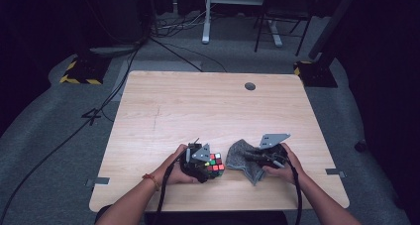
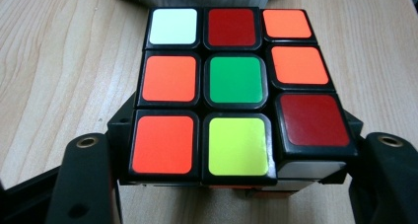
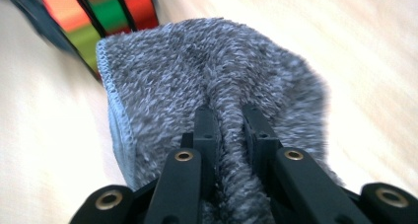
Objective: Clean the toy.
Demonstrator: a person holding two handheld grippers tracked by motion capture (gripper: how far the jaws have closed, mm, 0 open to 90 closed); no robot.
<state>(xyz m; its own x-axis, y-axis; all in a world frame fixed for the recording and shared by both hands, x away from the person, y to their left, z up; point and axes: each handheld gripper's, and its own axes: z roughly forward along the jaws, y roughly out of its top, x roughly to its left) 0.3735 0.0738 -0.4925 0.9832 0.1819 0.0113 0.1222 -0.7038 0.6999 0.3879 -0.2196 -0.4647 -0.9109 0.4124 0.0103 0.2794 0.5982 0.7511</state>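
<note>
The cube (image 2: 236, 93) sits low on the desk (image 1: 198, 101), close to its near edge, clamped from both sides between the fingers of the left gripper (image 1: 200, 160). Its upper face is scrambled: orange, dark red, a white, a yellow and a green centre. One side column sits slightly out of line with the rest of that face, so a layer looks partly turned. The cube appears to rest on or just above the desk; which of the two I cannot tell.

Just beside the cube, on the side away from the left hand (image 1: 173, 171), lies the grey cloth (image 3: 207, 86). The right gripper (image 1: 267, 153) has its fingers (image 3: 204, 130) pinched tight on a raised fold of it, the pile bunched up between them. The cloth's stitched edge reaches almost to the cube; in the right gripper view the two look to be touching or nearly so.

Judged from this, the work is wiping the cube with the cloth, and it is at an early stage: both things are gripped and brought side by side, but the cloth is not yet laid over or pressed on any face. Left to do: bring the cloth onto the cube, rub the faces, probably turn the cube for the others.

The rest of the desk beyond the cube is bare wood, with a round cable hole (image 1: 250, 86) near the far edge.
</note>
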